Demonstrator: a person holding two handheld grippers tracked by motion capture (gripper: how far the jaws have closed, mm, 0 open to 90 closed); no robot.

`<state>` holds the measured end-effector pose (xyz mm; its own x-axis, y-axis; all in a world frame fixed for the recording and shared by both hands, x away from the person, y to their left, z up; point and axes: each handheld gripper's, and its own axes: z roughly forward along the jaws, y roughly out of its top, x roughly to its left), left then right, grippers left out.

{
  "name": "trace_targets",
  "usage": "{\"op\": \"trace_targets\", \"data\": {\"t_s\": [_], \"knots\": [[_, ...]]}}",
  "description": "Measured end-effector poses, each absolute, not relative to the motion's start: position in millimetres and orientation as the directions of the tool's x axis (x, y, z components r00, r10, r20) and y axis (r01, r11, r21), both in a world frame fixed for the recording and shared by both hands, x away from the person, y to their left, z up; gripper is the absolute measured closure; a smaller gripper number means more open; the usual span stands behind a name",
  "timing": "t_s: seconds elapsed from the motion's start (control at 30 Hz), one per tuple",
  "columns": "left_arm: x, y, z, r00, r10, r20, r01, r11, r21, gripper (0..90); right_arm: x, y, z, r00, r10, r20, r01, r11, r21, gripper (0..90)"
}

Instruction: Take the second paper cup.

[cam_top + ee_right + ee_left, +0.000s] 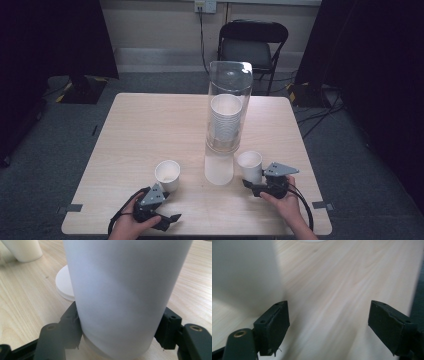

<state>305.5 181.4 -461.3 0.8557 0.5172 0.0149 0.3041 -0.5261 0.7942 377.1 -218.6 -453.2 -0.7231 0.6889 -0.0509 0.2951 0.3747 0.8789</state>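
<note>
Partly claw-hidden paper cup [120, 290] base

Each hand carried a black gripper: the left gripper [172, 218] and the right gripper [246, 183] both wore a grey three-cornered plate on top and trailed a black cable. Their blocky black jaws had small screw holes, with a brass-coloured rivet at the joint. Forearms were bare of sleeves.

High view looks down on the table [150, 130]; both gripper views skim it closely.
</note>
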Motion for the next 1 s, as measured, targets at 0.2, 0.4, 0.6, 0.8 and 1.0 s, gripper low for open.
{"op": "trace_targets", "data": {"t_s": [0.2,0.4,0.6,0.8,1.0], "knots": [[298,145,-453,0.89,0.454,0.038,0.245,-0.548,0.8,16.9,378,-217,-454,-0.732,0.68,-0.053,0.286,0.377,0.881,34.7],[302,109,-449,0.909,0.416,0.03,0.228,-0.557,0.799,17.0,377,-214,-456,-0.752,0.656,-0.066,0.274,0.402,0.873,34.6],[316,82,-442,0.891,0.453,0.006,0.252,-0.506,0.825,16.8,376,-213,-457,-0.756,0.647,-0.098,0.265,0.44,0.858,34.5],[330,56,-434,0.874,0.485,-0.005,0.257,-0.456,0.852,16.6,374,-211,-457,-0.766,0.635,-0.096,0.261,0.444,0.857,34.5],[351,39,-428,0.851,0.524,-0.028,0.278,-0.406,0.871,16.5,374,-211,-457,-0.777,0.621,-0.1,0.247,0.448,0.859,34.5]]}}
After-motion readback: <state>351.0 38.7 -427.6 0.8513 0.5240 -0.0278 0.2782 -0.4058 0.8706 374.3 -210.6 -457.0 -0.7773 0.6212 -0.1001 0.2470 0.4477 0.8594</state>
